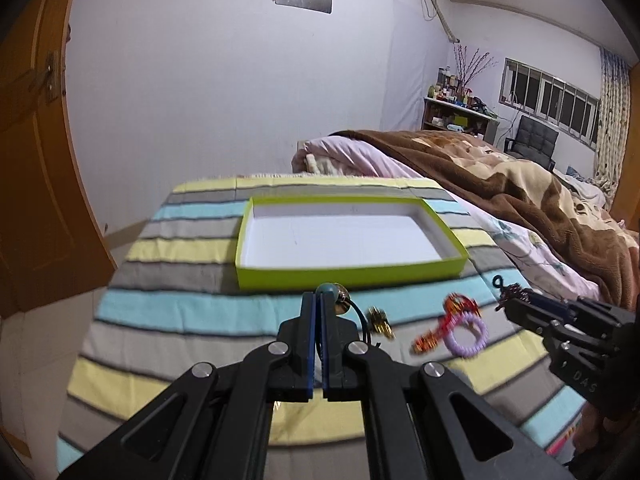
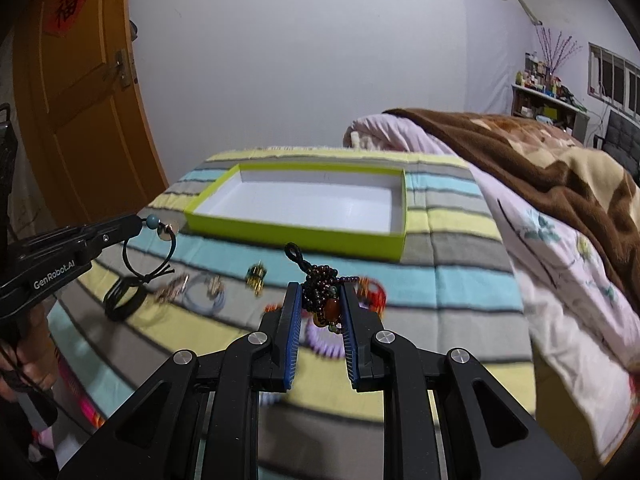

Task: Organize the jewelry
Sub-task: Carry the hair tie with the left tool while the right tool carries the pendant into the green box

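right tool point(image 2: 319, 307) pinches a dark-beaded bracelet point(image 2: 322, 285) with an amber stone.

Shallow lime-green box point(image 2: 296, 232), white inside, open-topped, flat on striped blanket. Black cord bracelet point(image 2: 136, 276) with teal bead and silver disc hangs pinched at bead end, loop trailing onto blanket. Dark maroon beaded piece point(image 2: 326, 292) with amber stone held between blue-padded fingers, black loop sticking up. On blanket near box: small gold charm point(image 2: 256, 274), pale blue bangle point(image 2: 208, 294), purple coil band point(image 1: 468, 336) touching red-orange ornament point(image 1: 444, 322).
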Action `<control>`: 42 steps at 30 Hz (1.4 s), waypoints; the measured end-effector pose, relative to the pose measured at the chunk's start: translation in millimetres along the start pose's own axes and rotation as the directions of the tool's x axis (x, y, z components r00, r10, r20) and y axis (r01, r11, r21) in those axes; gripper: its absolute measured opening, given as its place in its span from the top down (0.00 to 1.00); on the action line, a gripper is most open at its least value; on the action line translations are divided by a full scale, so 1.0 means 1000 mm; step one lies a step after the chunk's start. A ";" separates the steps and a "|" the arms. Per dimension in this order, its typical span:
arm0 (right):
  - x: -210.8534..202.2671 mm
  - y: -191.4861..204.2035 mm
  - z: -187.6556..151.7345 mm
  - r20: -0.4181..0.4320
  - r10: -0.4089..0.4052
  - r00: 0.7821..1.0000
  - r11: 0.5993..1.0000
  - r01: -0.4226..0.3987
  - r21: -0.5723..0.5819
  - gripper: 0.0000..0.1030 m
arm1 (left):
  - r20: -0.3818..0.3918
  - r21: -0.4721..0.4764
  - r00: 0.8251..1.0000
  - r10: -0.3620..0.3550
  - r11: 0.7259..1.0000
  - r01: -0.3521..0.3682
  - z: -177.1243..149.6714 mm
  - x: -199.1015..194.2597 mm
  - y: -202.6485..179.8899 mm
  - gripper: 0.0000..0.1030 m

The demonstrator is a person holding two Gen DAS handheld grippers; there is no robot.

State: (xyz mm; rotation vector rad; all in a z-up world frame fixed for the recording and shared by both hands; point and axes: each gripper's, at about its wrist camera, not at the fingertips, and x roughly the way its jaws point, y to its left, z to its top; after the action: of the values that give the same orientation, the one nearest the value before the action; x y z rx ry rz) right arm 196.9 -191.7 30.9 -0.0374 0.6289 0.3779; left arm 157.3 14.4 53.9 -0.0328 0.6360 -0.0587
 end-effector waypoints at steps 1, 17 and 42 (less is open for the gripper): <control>0.002 -0.001 0.003 0.003 -0.002 1.000 1.000 0.002 -0.004 0.81 | -0.001 0.003 1.000 0.000 1.000 0.000 0.004 0.004 0.000 0.98; 0.095 -0.036 0.065 -0.044 -0.038 0.998 0.999 0.038 -0.002 0.81 | -0.024 -0.003 0.999 0.028 1.000 -0.028 0.067 0.090 0.021 0.98; 0.191 -0.065 0.090 -0.173 -0.048 0.984 0.999 0.051 0.013 0.73 | -0.195 -0.006 0.979 0.052 0.998 -0.055 0.073 0.196 0.045 0.97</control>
State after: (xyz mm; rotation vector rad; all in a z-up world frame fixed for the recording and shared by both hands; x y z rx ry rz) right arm 413.0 -175.2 -11.7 -0.0699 0.8008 0.3237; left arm 359.6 47.3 -5.5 -0.0205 0.8333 -0.0063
